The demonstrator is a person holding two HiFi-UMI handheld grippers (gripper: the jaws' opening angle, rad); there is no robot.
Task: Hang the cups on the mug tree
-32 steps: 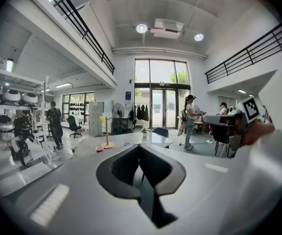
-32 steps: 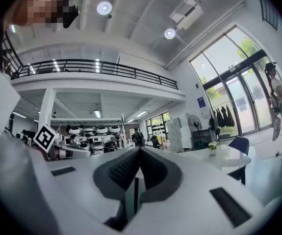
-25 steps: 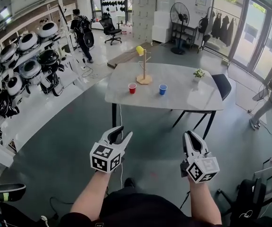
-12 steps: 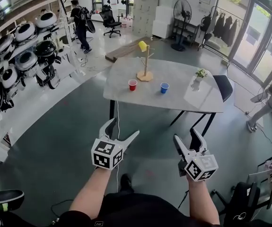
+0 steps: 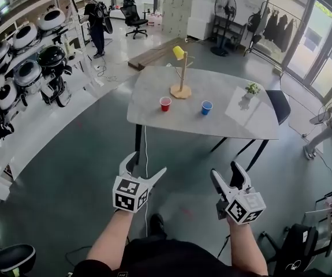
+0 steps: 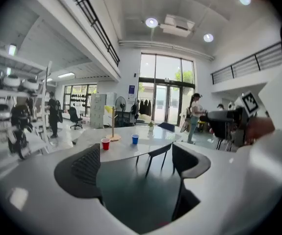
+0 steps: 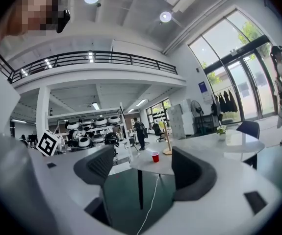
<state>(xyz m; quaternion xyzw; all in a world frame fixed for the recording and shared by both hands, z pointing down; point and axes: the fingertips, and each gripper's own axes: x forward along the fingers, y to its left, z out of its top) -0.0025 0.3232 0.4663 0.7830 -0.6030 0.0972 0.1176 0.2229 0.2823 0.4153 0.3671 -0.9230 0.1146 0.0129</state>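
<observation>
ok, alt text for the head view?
The left claw and right claw, jaws just opened and empty, hang over grey floor short of a table. On it: a mug tree holding a yellow cup, plus a red cup and a blue cup.

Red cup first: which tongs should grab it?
Left, probably. The red cup stands toward the left tongs, the blue cup toward the right tongs. Both tongs have just been opening, empty, far from the table.
</observation>
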